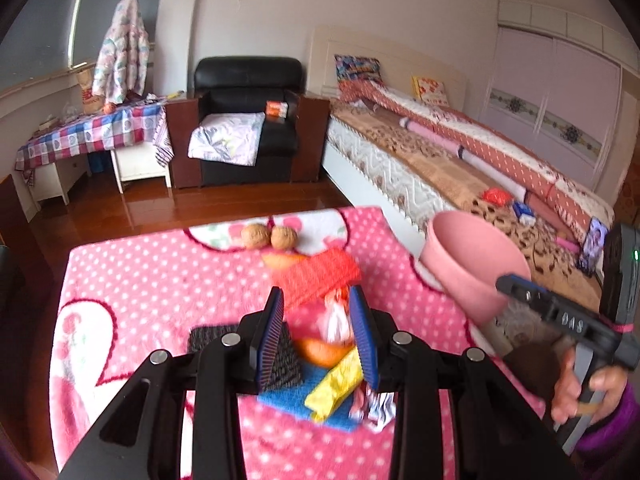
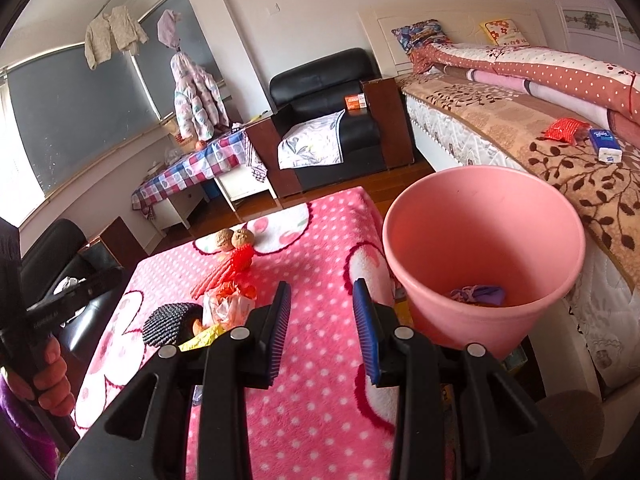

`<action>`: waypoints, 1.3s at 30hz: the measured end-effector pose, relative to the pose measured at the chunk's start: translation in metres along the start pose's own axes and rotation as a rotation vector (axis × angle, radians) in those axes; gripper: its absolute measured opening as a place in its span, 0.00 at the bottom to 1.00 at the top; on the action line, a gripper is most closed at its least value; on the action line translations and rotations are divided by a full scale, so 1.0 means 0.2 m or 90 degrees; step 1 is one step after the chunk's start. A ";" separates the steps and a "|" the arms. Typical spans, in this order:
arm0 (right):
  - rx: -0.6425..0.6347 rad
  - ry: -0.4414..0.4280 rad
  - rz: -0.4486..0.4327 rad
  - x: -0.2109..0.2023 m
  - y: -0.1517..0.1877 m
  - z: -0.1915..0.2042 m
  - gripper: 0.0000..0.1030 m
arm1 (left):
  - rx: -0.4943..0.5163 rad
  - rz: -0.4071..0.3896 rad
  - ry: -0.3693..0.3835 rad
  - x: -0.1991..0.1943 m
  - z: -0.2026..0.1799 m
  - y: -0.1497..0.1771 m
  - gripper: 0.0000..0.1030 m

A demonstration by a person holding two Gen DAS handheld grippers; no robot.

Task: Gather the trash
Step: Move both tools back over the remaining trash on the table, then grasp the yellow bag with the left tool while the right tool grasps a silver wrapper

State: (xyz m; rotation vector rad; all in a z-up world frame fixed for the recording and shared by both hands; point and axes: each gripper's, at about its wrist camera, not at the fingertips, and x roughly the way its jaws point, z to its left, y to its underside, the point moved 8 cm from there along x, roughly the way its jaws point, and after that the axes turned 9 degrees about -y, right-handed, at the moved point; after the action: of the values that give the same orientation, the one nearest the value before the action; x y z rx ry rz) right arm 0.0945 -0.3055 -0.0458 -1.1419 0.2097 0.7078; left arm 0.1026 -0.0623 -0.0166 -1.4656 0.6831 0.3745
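Note:
A pile of trash lies on the pink polka-dot blanket (image 1: 140, 280): a crumpled orange-white wrapper (image 1: 334, 312), a yellow wrapper (image 1: 336, 384), orange peel (image 1: 324, 352) and a striped wrapper (image 1: 376, 404). My left gripper (image 1: 318, 320) is open, its jaws on either side of the crumpled wrapper. My right gripper (image 2: 322, 312) is open and empty over the blanket, left of the pink bin (image 2: 480, 248). The bin holds a purple scrap (image 2: 478, 294). The trash pile shows in the right wrist view (image 2: 228, 306) to the left of the right gripper.
Two walnuts (image 1: 269, 236) with a red tassel (image 1: 320, 276) lie at the blanket's far edge. A black textured pad (image 1: 280, 356) and a blue sponge (image 1: 288, 400) sit by the pile. A bed (image 1: 460, 160) stands right, a black armchair (image 1: 248, 92) behind.

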 end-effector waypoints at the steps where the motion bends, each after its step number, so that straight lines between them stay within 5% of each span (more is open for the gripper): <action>1: 0.000 -0.001 0.004 0.01 0.00 0.00 0.32 | 0.007 0.012 0.011 0.01 -0.01 0.03 0.32; 9: -0.018 -0.011 0.032 0.04 0.06 0.07 0.32 | 0.073 0.084 0.060 0.13 -0.13 0.24 0.32; 25: -0.031 -0.080 0.146 0.14 0.24 0.27 0.32 | 0.104 0.138 0.045 0.26 -0.15 0.39 0.30; 31: -0.024 -0.103 0.188 0.19 0.31 0.33 0.32 | 0.110 0.117 0.049 0.24 -0.14 0.37 0.11; 39: -0.026 -0.122 0.220 0.25 0.35 0.41 0.43 | 0.060 0.064 0.072 0.10 -0.08 0.31 0.10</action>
State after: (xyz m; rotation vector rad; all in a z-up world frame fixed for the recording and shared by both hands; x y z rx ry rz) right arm 0.0729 -0.1959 -0.0887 -1.0804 0.2334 1.1264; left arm 0.0760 -0.0756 -0.0757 -1.3739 0.8568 0.3348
